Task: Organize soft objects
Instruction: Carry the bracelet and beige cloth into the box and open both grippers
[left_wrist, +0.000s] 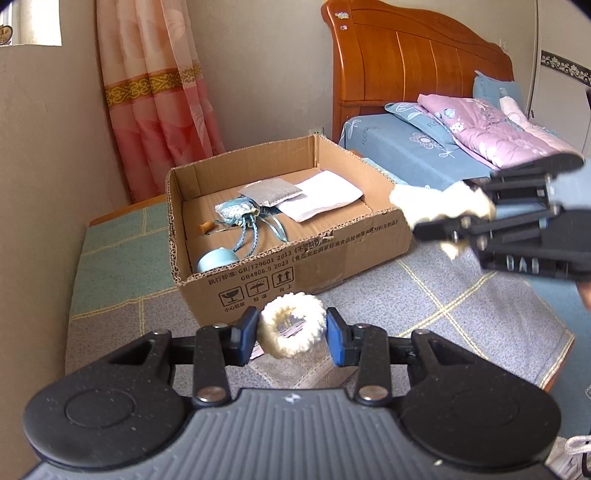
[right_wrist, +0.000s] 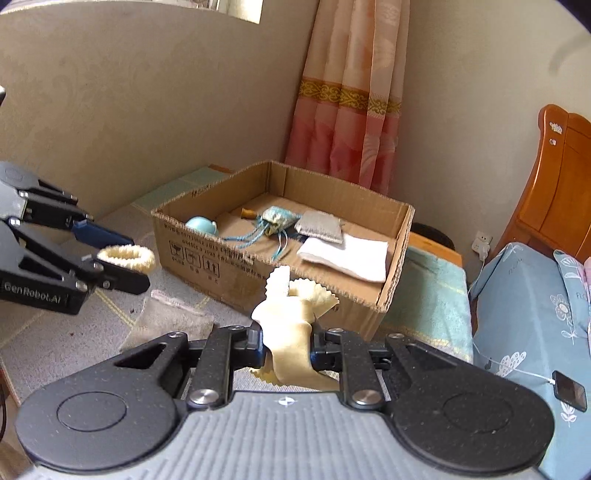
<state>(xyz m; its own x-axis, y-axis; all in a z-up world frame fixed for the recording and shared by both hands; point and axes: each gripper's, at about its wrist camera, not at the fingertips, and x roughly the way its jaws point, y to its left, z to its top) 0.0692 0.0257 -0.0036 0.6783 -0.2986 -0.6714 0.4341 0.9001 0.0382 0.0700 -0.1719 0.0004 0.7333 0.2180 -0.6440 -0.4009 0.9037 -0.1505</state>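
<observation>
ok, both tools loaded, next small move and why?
Probably carry the left tool forward over the cardboard box rim. It is shut on the cream scrunchie, short of the open box; the right tool grips the yellow cloth.

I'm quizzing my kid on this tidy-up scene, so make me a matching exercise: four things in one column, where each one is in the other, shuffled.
Things:
1. cream fuzzy ring
2. pale yellow cloth
3. white folded cloth
4. light blue drawstring pouch

Places:
A. lying flat at the cardboard box's bed-side end
B. between the left tool's fingers
C. in the middle of the box floor
D. pinched in the right tool

Pairs: 1-B, 2-D, 3-A, 4-C
</observation>
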